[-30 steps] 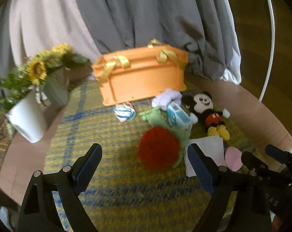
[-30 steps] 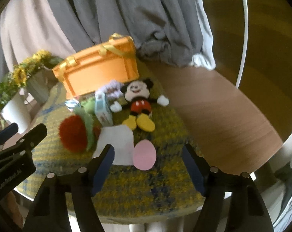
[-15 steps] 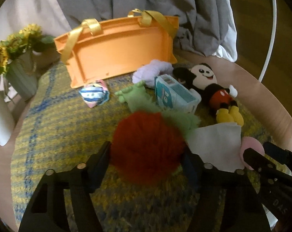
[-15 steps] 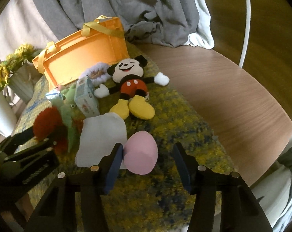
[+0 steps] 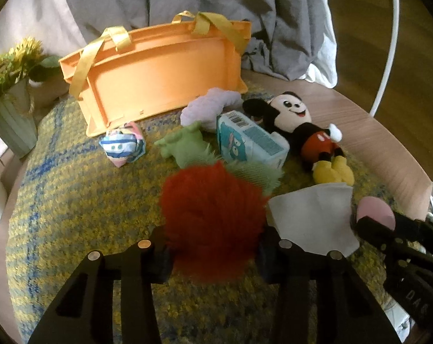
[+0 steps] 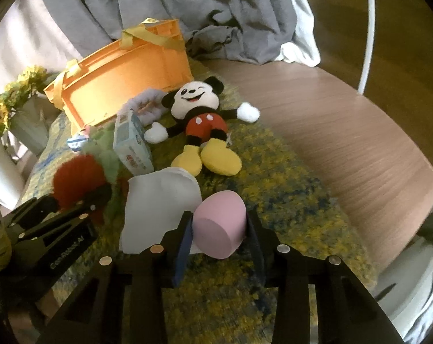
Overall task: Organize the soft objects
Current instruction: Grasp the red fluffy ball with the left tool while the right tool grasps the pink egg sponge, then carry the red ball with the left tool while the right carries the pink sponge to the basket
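Fur hides most of what we want to see in the left wrist view: the left hand-held gripper (image 5: pixel 213 253) is closed on the fluffy red pompom (image 5: pixel 213 215), whose pile swallows both fingertips. The pompom sits on the yellow-and-blue woven mat (image 5: pixel 73 200) covering the round wooden table (image 6: pixel 345 149). Behind it, a green furry toy (image 5: pixel 187 146) is half covered.

In the right wrist view, the right hand-held gripper (image 6: pixel 219 236) is closing on the pink foam egg-shaped piece (image 6: pixel 220 228); both pads touch its sides. The egg overlaps the near edge of a white cloth (image 6: pixel 159 209). Farther off lie a mouse plush (image 6: pixel 202 123), a pale blue tissue pack (image 6: pixel 132 143) and the orange plastic basket with yellow ribbon handles (image 6: pixel 124 83), its inside unseen from here.
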Motion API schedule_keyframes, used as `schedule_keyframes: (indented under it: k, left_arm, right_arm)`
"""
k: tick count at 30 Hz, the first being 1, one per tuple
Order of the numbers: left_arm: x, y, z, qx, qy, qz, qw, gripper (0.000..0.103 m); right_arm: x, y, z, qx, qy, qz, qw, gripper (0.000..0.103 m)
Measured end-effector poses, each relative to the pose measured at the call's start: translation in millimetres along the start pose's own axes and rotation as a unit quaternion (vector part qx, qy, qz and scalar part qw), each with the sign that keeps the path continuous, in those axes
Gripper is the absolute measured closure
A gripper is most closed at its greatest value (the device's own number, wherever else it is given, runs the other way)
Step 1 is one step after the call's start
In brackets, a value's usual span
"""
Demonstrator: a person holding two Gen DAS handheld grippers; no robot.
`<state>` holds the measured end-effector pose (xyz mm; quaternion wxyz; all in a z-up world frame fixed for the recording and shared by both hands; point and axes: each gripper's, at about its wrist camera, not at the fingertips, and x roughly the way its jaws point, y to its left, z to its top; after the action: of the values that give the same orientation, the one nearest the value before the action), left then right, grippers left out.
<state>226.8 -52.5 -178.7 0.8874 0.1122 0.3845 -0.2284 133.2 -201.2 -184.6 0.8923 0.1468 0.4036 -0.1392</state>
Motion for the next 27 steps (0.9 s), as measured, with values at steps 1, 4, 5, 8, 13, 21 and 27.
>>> schedule_keyframes:
  k: [1, 4, 5, 8, 13, 21, 27]
  left_arm:
    - [-3.1, 1.1, 0.4, 0.000, -0.002, -0.004, 1.0000, 0.060]
    - [-14.1, 4.8, 4.2, -0.004, -0.009, -0.016, 0.9998, 0.061]
    - [-19.0, 7.2, 5.6, -0.007, -0.014, -0.020, 0.9997, 0.061]
    - [-30.9, 13.6, 10.8, -0.012, -0.025, -0.028, 0.9992, 0.061]
    - [-51.0, 23.2, 24.2, -0.023, -0.053, -0.018, 0.9982, 0.063]
    - [-81.3, 39.6, 50.5, -0.051, -0.097, 0.017, 0.9938, 0.063]
    - [-95.0, 46.7, 72.0, -0.076, -0.127, 0.044, 0.9880, 0.063]
  right_arm:
    - [-4.3, 1.0, 0.6, -0.002, -0.002, -0.005, 1.000, 0.065]
    - [-17.8, 3.1, 3.7, -0.004, -0.014, -0.014, 1.000, 0.065]
    - [-23.1, 6.0, 6.3, -0.006, -0.018, -0.014, 1.000, 0.065]
    - [-37.2, 14.6, 14.1, -0.012, -0.036, -0.014, 0.999, 0.065]
    - [-53.4, 26.0, 30.6, -0.019, -0.070, -0.001, 0.997, 0.065]
    - [-64.8, 40.6, 63.8, -0.046, -0.107, 0.039, 0.992, 0.065]
    - [-68.5, 47.6, 94.6, -0.075, -0.137, 0.073, 0.985, 0.065]
